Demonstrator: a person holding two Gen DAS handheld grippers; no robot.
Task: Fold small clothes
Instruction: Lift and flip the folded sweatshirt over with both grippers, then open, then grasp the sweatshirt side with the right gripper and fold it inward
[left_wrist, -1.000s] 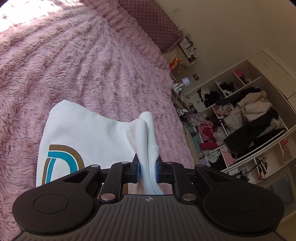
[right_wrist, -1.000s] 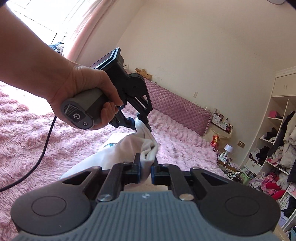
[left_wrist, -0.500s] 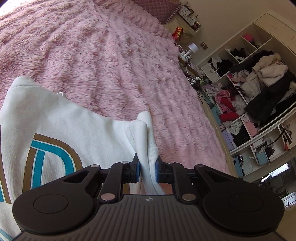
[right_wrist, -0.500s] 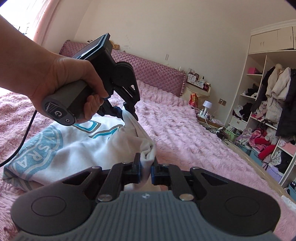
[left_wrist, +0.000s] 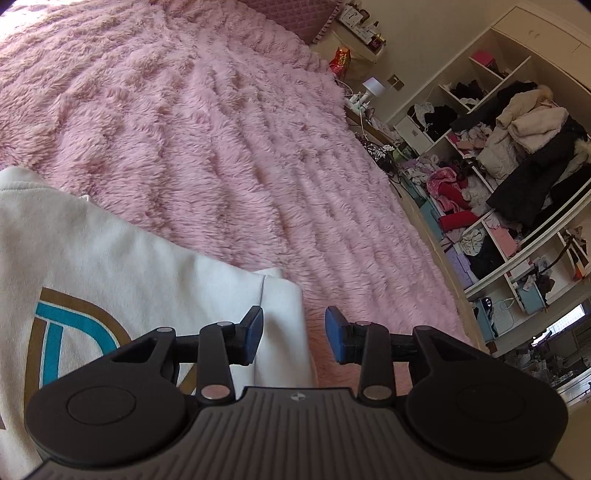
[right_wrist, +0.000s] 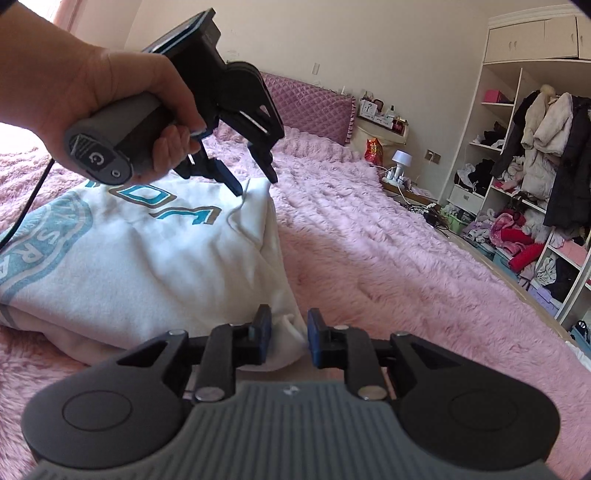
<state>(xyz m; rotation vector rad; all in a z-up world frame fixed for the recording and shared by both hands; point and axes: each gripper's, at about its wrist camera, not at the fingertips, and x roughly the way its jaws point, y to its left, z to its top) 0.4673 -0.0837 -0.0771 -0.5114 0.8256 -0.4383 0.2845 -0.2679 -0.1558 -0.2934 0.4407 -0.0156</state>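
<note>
White sweatshirt (left_wrist: 129, 266) fills the near left of the left wrist view, lying flat on the pink fluffy bedspread (left_wrist: 229, 140), and its near right corner runs in under the left gripper (left_wrist: 294, 332). That gripper's jaws are opening; the left blue pad sits over the cloth, the right one over pink pile, and neither presses on the fabric, so the corner is let go. The cloth here is smooth cream-white with a seam down the corner and part of a teal and tan printed letter at the left. Far right, open wardrobe shelves (left_wrist: 517, 155) hold heaps of coats and clothes. In the right wrist view the sweatshirt (right_wrist: 147, 258) lies folded in a soft thick bundle on the bedspread (right_wrist: 388, 266), left of centre, its right edge running from the far gripper down to the near one. The right gripper (right_wrist: 289, 338) is at the near corner, its jaws opening, with a wrinkled tip of cloth between the pads but not pinched. At the far corner a hand (right_wrist: 122, 96) holds the left gripper (right_wrist: 256, 184), fingers spread just above the cloth. The print shows teal letters edged in tan and a round teal badge at the left. A purple quilted headboard (right_wrist: 310, 107) stands behind
</note>
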